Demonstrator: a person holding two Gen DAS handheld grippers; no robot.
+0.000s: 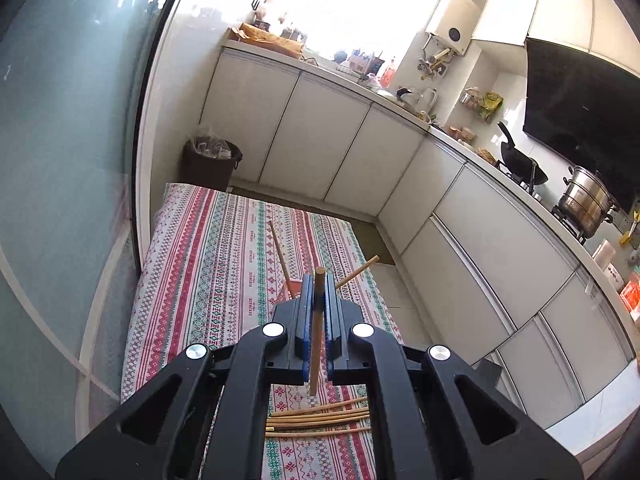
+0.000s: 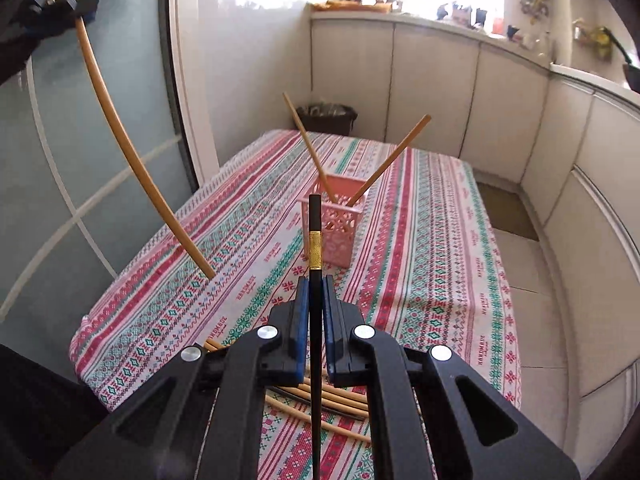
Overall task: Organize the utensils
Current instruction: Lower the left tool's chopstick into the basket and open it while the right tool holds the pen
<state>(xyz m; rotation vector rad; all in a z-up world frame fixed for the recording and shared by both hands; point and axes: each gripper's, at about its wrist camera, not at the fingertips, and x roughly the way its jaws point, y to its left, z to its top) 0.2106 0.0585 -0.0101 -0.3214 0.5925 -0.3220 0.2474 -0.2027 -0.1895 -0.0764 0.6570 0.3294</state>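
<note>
My left gripper (image 1: 319, 280) is shut on a tan wooden chopstick (image 1: 317, 332) that stands upright between its blue pads. From the right wrist view that same left gripper (image 2: 60, 6) hangs high at the upper left with its tan chopstick (image 2: 120, 136) slanting down. My right gripper (image 2: 315, 282) is shut on a black chopstick (image 2: 315, 220) with a gold band. A pink holder (image 2: 340, 220) stands mid-table with two tan chopsticks (image 2: 386, 162) leaning out. Several loose chopsticks (image 1: 320, 420) lie on the cloth under the grippers.
The table wears a red, green and white patterned cloth (image 2: 420, 260). White kitchen cabinets (image 1: 480, 216) run along the right and far side. A dark waste bin (image 1: 210, 160) stands beyond the table's far end. A frosted glass door (image 2: 60, 200) is at the left.
</note>
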